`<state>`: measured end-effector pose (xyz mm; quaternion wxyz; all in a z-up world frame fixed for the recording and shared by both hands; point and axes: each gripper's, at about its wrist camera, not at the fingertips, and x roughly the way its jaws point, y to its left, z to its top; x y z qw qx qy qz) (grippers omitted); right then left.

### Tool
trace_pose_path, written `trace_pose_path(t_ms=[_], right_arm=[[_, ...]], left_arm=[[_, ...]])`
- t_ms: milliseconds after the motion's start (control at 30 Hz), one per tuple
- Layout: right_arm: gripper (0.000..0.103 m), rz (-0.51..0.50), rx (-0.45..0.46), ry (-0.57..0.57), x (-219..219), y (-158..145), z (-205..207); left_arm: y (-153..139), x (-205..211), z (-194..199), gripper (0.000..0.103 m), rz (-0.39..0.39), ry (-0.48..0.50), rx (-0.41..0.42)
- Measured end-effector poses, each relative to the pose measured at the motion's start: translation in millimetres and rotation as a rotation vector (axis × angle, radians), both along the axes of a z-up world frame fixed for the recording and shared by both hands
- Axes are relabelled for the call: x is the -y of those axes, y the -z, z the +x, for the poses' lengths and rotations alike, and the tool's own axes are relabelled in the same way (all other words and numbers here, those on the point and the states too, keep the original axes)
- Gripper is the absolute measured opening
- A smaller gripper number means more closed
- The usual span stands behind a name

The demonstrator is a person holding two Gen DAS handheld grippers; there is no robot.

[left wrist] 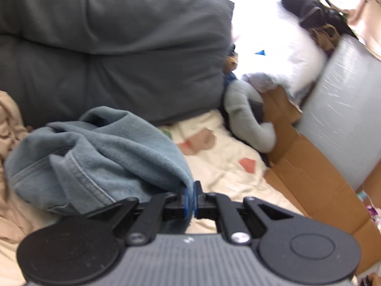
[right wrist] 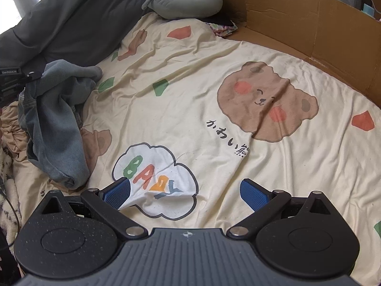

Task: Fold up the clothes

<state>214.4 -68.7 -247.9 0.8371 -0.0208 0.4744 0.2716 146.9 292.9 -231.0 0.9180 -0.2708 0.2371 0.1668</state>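
Pinching the denim garment [left wrist: 95,157] in my left gripper [left wrist: 190,196], right gripper [right wrist: 185,191] spread empty; thin hold could slip when lifted.

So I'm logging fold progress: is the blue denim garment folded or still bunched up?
Bunched up. The denim garment lies in a crumpled heap on the bear-print sheet, with no flat folds; the left gripper pinches its edge.

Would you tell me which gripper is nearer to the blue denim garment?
Left. The left gripper is shut on the denim garment's edge; the right gripper hangs open over the bear-print sheet, beside it.
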Motion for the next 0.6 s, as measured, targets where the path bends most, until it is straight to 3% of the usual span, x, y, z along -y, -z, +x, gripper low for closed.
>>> trace_pose_path(t_ms=[600], right_arm=[[0.101, 0.043, -0.015, 0.043, 7.5, 0.5, 10.5]], left_arm=[[19.2, 64.5, 15.1, 0.002, -0.047, 0.217, -0.035]])
